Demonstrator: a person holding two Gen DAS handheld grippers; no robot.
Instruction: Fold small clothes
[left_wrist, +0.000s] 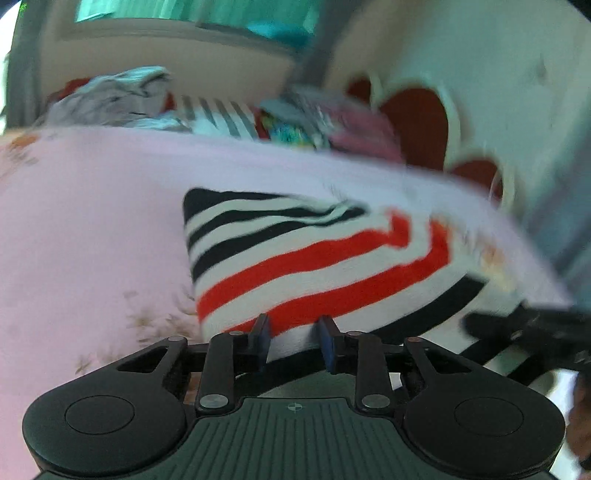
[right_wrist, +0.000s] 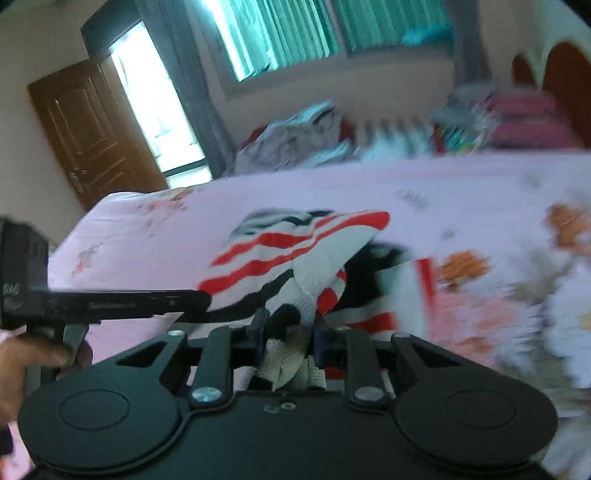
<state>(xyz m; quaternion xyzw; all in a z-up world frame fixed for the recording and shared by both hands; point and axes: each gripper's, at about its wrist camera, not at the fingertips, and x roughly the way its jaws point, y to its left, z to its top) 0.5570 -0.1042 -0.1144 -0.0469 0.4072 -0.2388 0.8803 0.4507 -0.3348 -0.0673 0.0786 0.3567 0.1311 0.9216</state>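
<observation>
A small garment with red, black and white stripes (left_wrist: 314, 258) lies on the pink bed sheet (left_wrist: 92, 229). My left gripper (left_wrist: 294, 332) sits at its near edge with the fabric between the blue-padded fingers, shut on it. In the right wrist view the same striped garment (right_wrist: 295, 251) is bunched and lifted. My right gripper (right_wrist: 288, 332) is shut on its white and black edge. The left gripper's body (right_wrist: 110, 301) shows at the left of the right wrist view, and the right gripper (left_wrist: 524, 328) at the right edge of the left wrist view.
A pile of other clothes (left_wrist: 221, 110) lies along the far side of the bed below a window (right_wrist: 295, 33). A red and white headboard (left_wrist: 417, 125) stands at the right. A brown door (right_wrist: 92, 133) is at the far left. Flowered bedding (right_wrist: 517, 288) lies at the right.
</observation>
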